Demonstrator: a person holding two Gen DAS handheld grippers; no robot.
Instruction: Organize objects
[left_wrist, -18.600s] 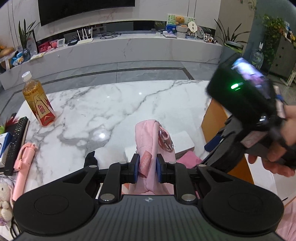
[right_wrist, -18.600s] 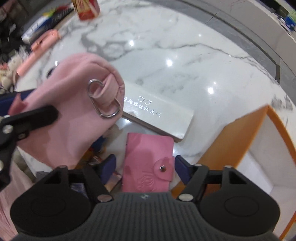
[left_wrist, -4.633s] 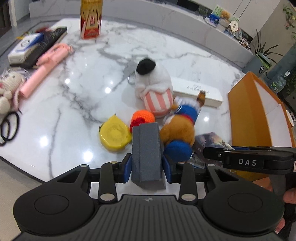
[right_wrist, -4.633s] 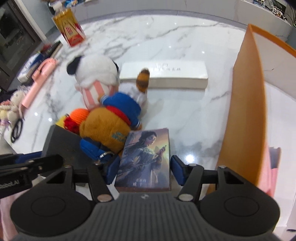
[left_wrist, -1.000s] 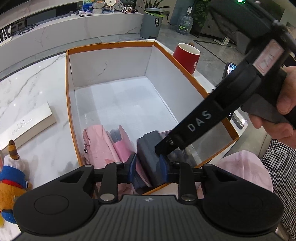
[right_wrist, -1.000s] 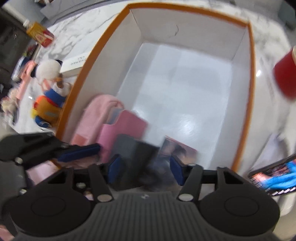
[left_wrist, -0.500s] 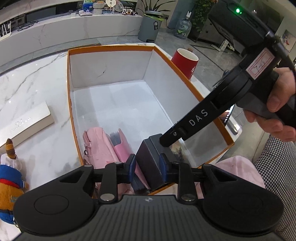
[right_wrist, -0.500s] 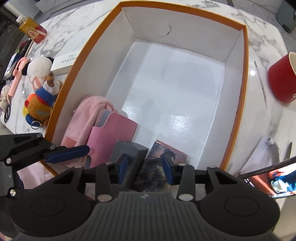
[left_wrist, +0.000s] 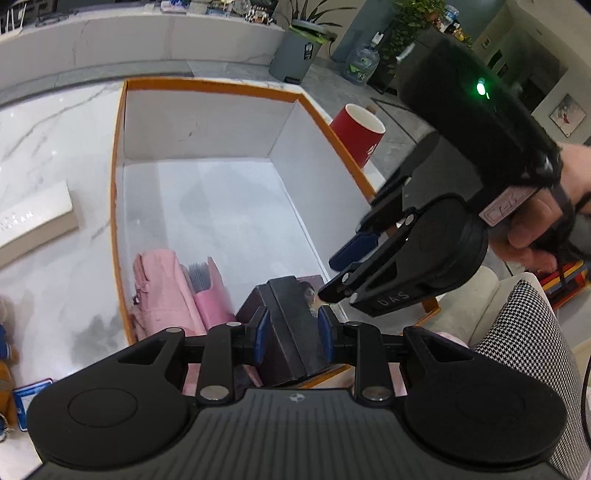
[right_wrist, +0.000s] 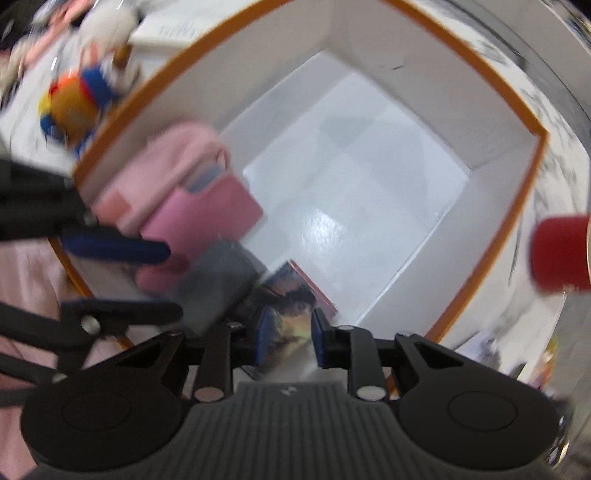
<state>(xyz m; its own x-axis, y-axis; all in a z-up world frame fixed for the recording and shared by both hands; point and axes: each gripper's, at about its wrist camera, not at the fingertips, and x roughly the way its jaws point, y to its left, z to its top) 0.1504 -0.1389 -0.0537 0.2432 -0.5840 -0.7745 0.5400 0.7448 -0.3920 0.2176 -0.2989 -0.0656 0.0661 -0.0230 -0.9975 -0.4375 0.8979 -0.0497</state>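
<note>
An orange-rimmed white box (left_wrist: 122, 155) holds a pink pouch (left_wrist: 159, 288), a pink wallet (left_wrist: 214, 299), a dark grey box (left_wrist: 291, 325) and a picture card (right_wrist: 291, 295) along its near wall. My left gripper (left_wrist: 290, 339) has its pads on both sides of the dark grey box. My right gripper (left_wrist: 343, 269) hovers open just right of the grey box, above the near right corner. In the right wrist view the right gripper (right_wrist: 288, 339) is over the picture card, fingers apart; the image is blurred.
A red mug (left_wrist: 356, 133) stands on the table right of the box. A long white case (left_wrist: 33, 221) lies left of it. Plush toys (right_wrist: 74, 99) sit further left. My checked sleeve (left_wrist: 524, 354) is at lower right.
The right gripper has let go of the picture card, risen and swung away to the right. The left gripper's fingers have spread a little around the grey box.
</note>
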